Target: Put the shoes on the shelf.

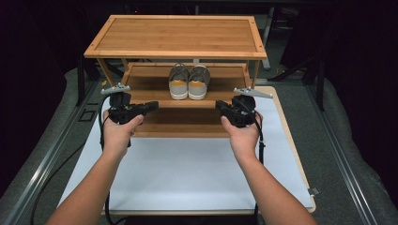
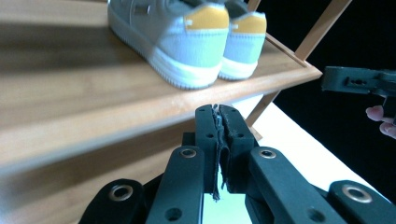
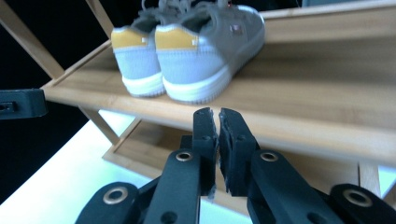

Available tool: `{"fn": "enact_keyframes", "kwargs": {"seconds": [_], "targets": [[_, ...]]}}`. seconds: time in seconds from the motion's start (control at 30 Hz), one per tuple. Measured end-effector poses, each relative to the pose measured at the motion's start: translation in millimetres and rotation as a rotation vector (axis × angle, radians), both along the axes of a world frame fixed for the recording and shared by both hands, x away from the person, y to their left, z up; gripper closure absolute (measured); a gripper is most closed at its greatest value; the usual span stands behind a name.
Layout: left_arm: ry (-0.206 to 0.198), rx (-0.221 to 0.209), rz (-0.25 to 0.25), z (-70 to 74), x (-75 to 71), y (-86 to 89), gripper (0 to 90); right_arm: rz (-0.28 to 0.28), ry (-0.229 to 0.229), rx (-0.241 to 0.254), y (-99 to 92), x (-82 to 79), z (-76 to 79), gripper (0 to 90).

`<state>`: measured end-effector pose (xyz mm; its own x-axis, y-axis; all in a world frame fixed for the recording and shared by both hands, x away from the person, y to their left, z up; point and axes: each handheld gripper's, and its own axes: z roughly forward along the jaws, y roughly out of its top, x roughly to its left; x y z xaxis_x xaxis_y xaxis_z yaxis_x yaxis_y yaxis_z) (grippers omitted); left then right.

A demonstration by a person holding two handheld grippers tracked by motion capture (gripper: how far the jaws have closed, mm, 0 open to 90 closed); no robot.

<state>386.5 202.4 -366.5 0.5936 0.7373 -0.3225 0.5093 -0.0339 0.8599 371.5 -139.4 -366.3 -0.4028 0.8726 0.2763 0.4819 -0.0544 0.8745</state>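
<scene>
Both forearms reach forward from the bottom of the high view, bare and roughly mirrored; the left hand (image 1: pixel 118 133) grips the left gripper (image 1: pixel 151 107) with its jaws pointing inward to the right, pressed together with nothing between them; the right hand (image 1: pixel 244 136) holds the right gripper (image 1: pixel 219 105) pointing inward to the left, its jaws all but closed and empty. A cable trails from each gripper down along the wrist.

The high view looked down from above onto the wooden rack (image 1: pixel 174 51), while both gripper views sat low and close before its middle shelf (image 2: pixel 154 105), sharing the shoes (image 3: pixel 187 56).
</scene>
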Motion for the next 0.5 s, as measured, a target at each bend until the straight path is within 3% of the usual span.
{"fn": "enact_keyframes", "kwargs": {"seconds": [0.17, 0.2, 0.33, 0.37, 0.5], "targets": [[0.019, 0.011, -0.006, -20.7, -14.1, 8.2, 85.2, 0.005, 0.016, -0.015, -6.8, -15.6, -14.2, 84.8], [0.023, 0.024, -0.004, -28.9, -19.6, 10.9, 84.6, 0.0, 0.005, -0.037, -8.0, -22.2, -22.1, 84.6], [0.028, 0.034, -0.001, -39.7, -28.9, 16.5, 83.0, -0.006, 0.001, -0.067, -8.7, -31.9, -33.1, 83.9], [0.031, 0.033, -0.002, -43.2, -32.1, 18.1, 82.5, -0.008, -0.007, -0.102, -8.2, -37.9, -40.1, 83.5], [0.035, 0.042, -0.006, -58.4, -46.4, 23.1, 81.1, 0.004, -0.003, -0.101, -8.5, -46.4, -50.0, 83.2]]}}
